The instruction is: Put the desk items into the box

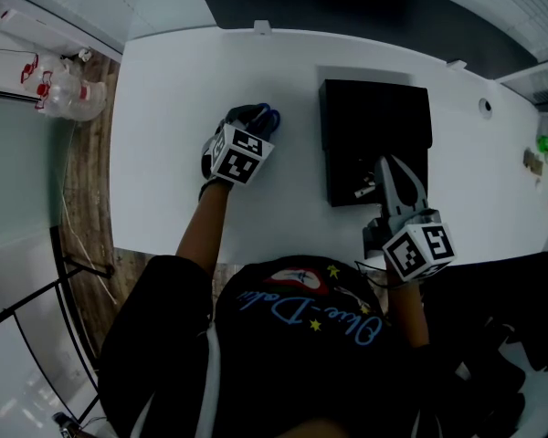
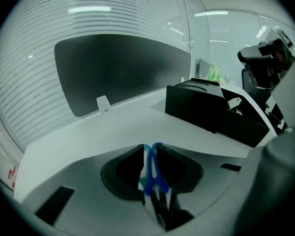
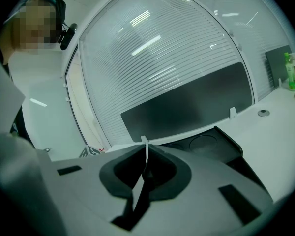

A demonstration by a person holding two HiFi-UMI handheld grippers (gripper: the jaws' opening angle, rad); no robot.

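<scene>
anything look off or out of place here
Nothing on the desk stands out; the box sits square with it. Only the plastic bottles lying on the floor to its left look out of place.

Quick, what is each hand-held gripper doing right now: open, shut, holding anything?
Left hand-held gripper: open by a sliver, nothing between its jaws.
Right hand-held gripper: shut, empty.

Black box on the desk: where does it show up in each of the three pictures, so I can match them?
Head view: the black box sits right of centre on the white desk.
Left gripper view: at the right, about mid-height.
Right gripper view: low, just right of centre.
Shared landmark: the dark panel along the desk's far edge.
</scene>
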